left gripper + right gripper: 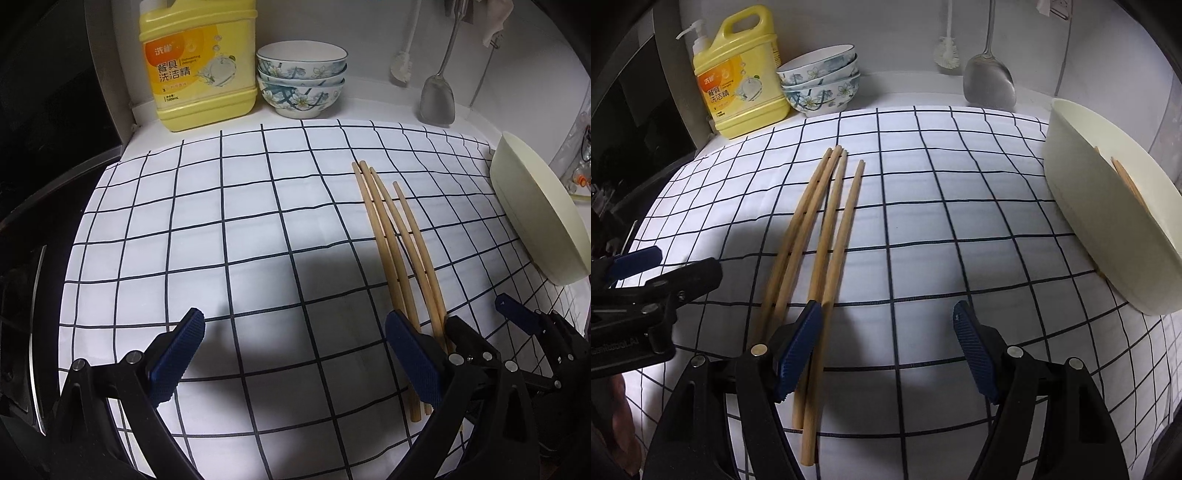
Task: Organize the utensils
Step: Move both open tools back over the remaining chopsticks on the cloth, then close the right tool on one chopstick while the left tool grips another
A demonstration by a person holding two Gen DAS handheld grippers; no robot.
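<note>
Chopsticks [827, 236], four pale round wooden sticks, lie nearly parallel on a white cloth [942, 221] printed with a thin dark grid, its surface faintly creased. Seen from the right gripper [886, 332], they run forward from beside and partly under its left finger, whose ribbed blue pad [798, 350] overlaps their thick ends; the jaws stand wide apart with nothing between them, and whether the pad actually touches the sticks cannot be told. From the left gripper [295, 343] the same chopsticks [399, 240] stretch ahead along the outer side of its right finger, and its jaws too are spread wide and hold nothing. The right gripper [517, 314] shows just beyond them at the edge of that view. Ahead and to the right of both tools sits a smooth cream oval tray [1082, 206] with raised walls, resting on the cloth's edge; inside it the tips of a few more wooden sticks [1123, 177] show above the rim (how many is unclear). Farther forward, against the white wall, stand a yellow plastic detergent jug [742, 81] with a pump and three stacked ceramic bowls [823, 81] painted with blue flowers, just beside each other. A shiny metal spatula [990, 81] and a white bottle brush [947, 55] hang to their right.
</note>
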